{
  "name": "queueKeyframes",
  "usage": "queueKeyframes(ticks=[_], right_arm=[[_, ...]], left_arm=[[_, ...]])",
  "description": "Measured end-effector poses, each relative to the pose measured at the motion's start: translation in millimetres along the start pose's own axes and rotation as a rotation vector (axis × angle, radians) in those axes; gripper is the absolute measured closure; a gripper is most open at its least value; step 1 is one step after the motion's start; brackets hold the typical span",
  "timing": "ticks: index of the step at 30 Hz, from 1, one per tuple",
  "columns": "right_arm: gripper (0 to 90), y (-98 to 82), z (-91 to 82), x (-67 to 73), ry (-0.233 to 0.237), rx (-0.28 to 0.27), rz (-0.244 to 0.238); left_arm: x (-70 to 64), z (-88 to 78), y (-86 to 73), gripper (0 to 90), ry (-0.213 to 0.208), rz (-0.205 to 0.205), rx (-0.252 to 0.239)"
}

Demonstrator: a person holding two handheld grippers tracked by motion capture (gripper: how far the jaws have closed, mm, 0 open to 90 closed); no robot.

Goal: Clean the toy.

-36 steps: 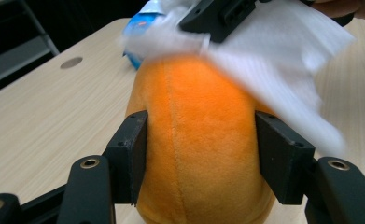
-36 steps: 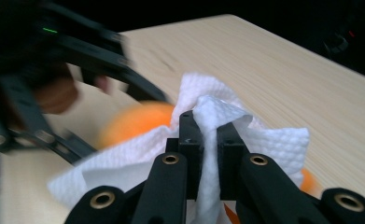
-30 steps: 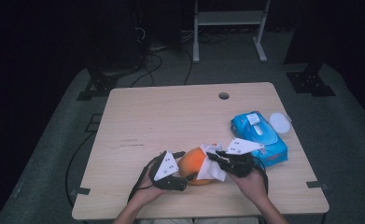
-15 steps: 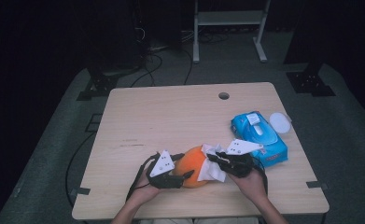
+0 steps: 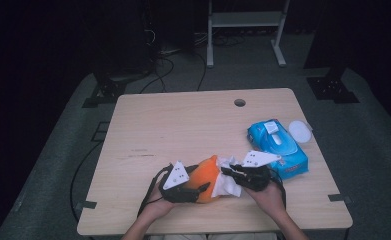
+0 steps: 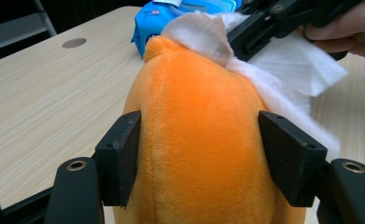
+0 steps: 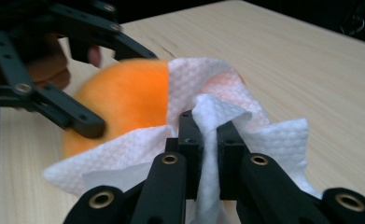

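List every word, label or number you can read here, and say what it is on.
No text reads clearly.
Blue wipes pack: a white label on top, its print too small and blurred to read.
Orange plush toy, white wipe, table: no lettering visible.

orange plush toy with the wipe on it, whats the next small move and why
Probably drag the white wipe across the orange plush toy. The right gripper is shut on the wipe, which already drapes over the toy's top, and the left gripper, whose jaws have just been closing, clamps the toy's sides to steady it.
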State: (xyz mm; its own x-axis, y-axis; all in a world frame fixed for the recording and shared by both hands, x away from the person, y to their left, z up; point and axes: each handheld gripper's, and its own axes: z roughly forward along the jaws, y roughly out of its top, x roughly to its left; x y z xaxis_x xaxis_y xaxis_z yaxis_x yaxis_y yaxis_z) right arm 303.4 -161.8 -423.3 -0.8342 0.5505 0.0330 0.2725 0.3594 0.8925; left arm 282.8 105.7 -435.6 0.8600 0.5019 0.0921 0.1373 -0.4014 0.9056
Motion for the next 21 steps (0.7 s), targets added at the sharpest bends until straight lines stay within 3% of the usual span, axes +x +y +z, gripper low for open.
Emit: queueKeyframes(ticks=[4, 9, 11, 16, 19, 21], right_arm=[[83.1, -4.5, -3.7, -9.6, -0.014, 0.014, 0.052], [83.0, 8.9, -5.2, 9.1, 0.041, -0.051, -0.01], [83.0, 7.6, -2.8, 10.8, 0.033, -0.037, -0.028], [82.9, 1.3, -4.9, -2.2, 0.004, -0.016, 0.027], [82.9, 11.0, -9.5, 7.7, 0.009, -0.056, -0.007], [82.7, 17.3, -8.5, 15.1, 0.026, -0.07, -0.035]], left_arm=[[0.3, -0.6, -0.6, 33.6, -0.003, -0.001, -0.002], [-1.0, -0.1, -1.0, 33.6, -0.003, 0.007, -0.005], [-2.3, -0.2, -0.8, 33.6, -0.003, 0.017, -0.005], [-5.3, 3.4, 1.2, 33.4, -0.022, 0.005, -0.017], [-9.2, 6.6, 2.0, 33.5, -0.036, 0.015, -0.023], [-15.7, 8.6, 3.9, 33.7, -0.041, 0.049, -0.019]])
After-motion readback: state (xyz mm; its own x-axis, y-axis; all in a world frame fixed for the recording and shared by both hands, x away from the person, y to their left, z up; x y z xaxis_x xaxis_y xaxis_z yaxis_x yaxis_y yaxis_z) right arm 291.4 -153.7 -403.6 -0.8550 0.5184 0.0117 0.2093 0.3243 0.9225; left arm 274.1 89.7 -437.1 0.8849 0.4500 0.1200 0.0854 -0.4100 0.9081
